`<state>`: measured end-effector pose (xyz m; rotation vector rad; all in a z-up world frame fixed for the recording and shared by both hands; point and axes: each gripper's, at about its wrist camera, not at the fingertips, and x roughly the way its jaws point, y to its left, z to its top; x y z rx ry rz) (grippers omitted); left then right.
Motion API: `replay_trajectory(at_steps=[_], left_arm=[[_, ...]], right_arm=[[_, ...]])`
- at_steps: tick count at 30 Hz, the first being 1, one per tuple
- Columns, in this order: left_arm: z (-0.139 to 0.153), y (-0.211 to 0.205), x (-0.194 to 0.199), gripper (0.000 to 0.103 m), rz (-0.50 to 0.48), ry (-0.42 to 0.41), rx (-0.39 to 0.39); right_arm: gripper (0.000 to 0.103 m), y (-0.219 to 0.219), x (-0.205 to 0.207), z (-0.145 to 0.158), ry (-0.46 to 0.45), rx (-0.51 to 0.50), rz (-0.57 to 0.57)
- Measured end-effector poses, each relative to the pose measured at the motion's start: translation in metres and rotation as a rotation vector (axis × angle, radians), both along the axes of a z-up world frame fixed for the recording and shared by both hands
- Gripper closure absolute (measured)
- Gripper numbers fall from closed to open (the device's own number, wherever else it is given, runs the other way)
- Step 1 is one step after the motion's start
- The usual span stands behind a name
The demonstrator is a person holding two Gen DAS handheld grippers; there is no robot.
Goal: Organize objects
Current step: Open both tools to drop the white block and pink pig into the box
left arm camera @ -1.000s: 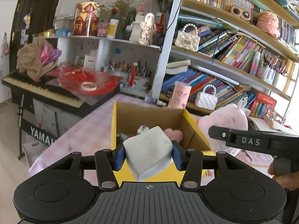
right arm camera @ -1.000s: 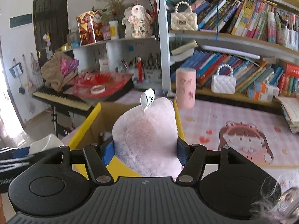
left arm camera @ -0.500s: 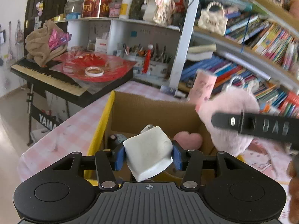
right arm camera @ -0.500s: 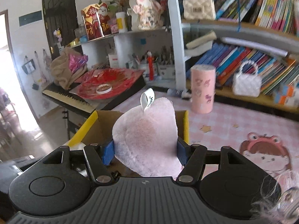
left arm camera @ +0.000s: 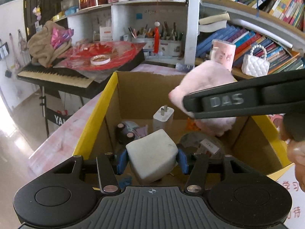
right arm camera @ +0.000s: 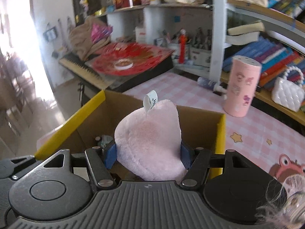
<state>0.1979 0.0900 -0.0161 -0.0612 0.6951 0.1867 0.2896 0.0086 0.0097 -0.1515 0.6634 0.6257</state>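
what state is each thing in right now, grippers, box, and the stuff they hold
left gripper: shut on the white block
white block: held over the box
right gripper: shut on the pink plush
pink plush: held above the box opening
cardboard box: open, flaps up, partly filled
white charger: inside the box, prongs up

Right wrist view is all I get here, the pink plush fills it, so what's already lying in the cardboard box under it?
Observer: A white charger plug stands near the back wall of the cardboard box.
Operator: What is the left claw doing?
Observer: The left claw grips a white foam block over the box's near side.
Operator: Does my plush hang over the opening?
Observer: Yes, the pink plush in the right claw hangs over the box's right half.
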Motion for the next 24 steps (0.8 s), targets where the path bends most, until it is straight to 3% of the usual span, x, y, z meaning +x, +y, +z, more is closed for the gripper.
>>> replay_trajectory(at_steps=[7,10,13,18,24], left_arm=[[0.003,-0.004,-0.003,0.047,-0.017,-0.009,0.034],[0.009,-0.009,-0.011,0.031,-0.015,-0.051,0.094],[0.018,-0.012,-0.021,0.03,-0.037,-0.098,0.123],[0.026,-0.007,-0.035,0.025,-0.006,-0.123,0.129],[0.032,0.007,-0.049,0.025,0.072,-0.13,0.103]], right_arm=[[0.04,0.022,0.012,-0.01,0.016,-0.059,0.08],[0.04,0.03,0.016,-0.011,0.021,-0.068,0.107],[0.039,0.04,0.02,-0.011,0.026,-0.087,0.143],[0.037,0.06,0.024,-0.015,0.046,-0.131,0.204],[0.026,0.073,0.024,-0.02,0.046,-0.165,0.245]])
